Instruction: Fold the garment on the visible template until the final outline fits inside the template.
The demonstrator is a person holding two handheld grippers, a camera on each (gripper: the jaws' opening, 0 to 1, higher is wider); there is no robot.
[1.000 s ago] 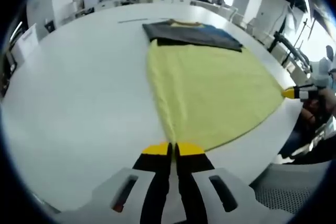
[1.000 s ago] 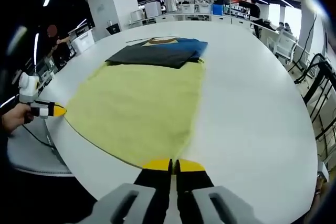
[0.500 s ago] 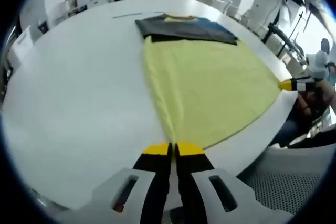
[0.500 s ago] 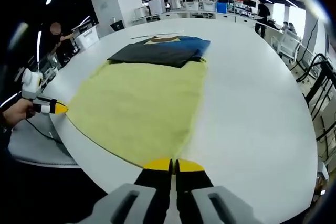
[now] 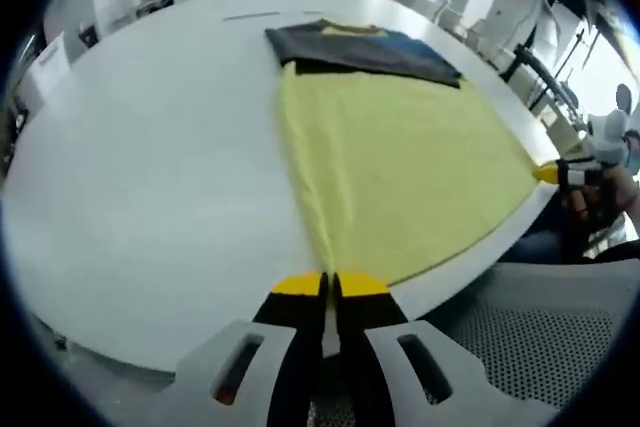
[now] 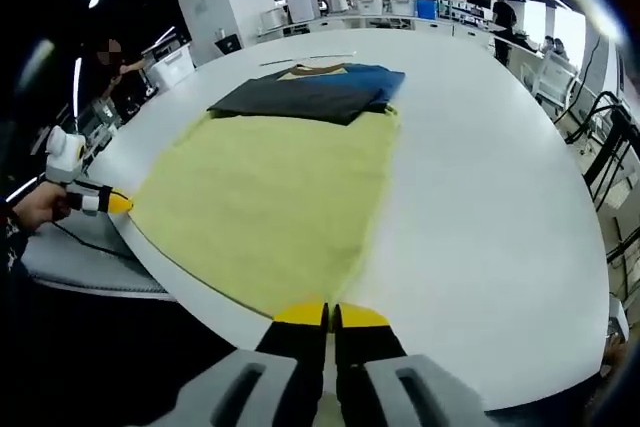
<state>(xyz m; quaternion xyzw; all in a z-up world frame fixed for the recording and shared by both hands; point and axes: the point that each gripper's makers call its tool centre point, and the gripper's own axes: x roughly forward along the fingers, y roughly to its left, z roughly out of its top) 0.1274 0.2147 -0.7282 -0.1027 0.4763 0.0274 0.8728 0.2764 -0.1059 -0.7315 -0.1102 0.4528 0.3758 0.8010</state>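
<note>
Garment: yellow cloth (image 5: 400,162) spread on white desk (image 5: 150,177), dark folded clothing (image 6: 305,95) at far end | left tongs (image 5: 329,284), right tongs (image 6: 329,315) pinch near corners

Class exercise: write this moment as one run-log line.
left gripper: shut on yellow garment corner | right gripper: shut on opposite corner | dark folded clothes: beyond | table
</note>
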